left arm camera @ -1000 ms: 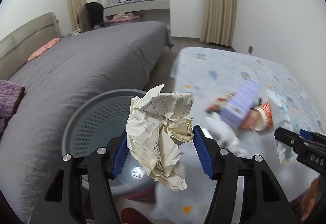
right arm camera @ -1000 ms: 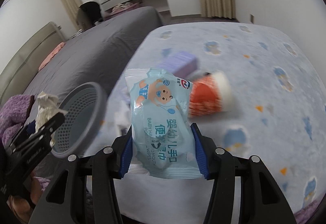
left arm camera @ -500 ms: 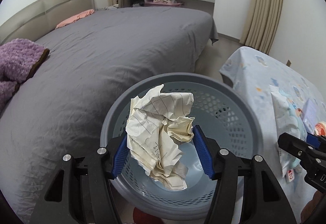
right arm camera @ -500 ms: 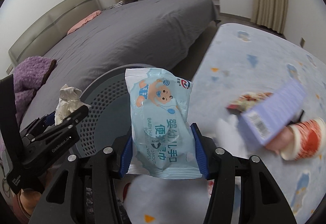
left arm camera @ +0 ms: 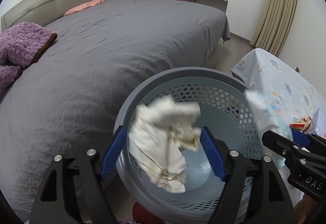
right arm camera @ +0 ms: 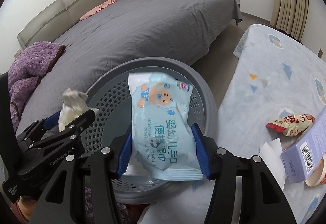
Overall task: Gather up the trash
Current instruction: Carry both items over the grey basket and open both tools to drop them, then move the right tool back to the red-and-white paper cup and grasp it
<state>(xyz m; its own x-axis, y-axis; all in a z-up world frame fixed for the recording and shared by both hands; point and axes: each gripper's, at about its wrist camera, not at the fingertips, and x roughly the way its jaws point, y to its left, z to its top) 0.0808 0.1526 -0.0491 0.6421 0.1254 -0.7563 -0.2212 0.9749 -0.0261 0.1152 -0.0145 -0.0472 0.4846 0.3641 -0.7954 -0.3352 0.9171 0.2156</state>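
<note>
A grey perforated trash basket stands between the bed and a low table; it also shows in the right wrist view. My left gripper is open over the basket, and the crumpled paper ball, motion-blurred, is loose between its jaws. The paper ball also shows in the right wrist view. My right gripper holds a light-blue baby wipes pack over the basket, and its jaws have widened around the pack. The pack also shows blurred in the left wrist view.
A big bed with a grey cover and a purple blanket lies to the left. On the right, a table with a blue patterned cloth carries a snack wrapper, a purple box, a red paper cup and white paper.
Both grippers stay over the basket. The left jaws have opened and the paper ball is slipping down, blurred. The right jaws have spread a little around the wipes pack.
</note>
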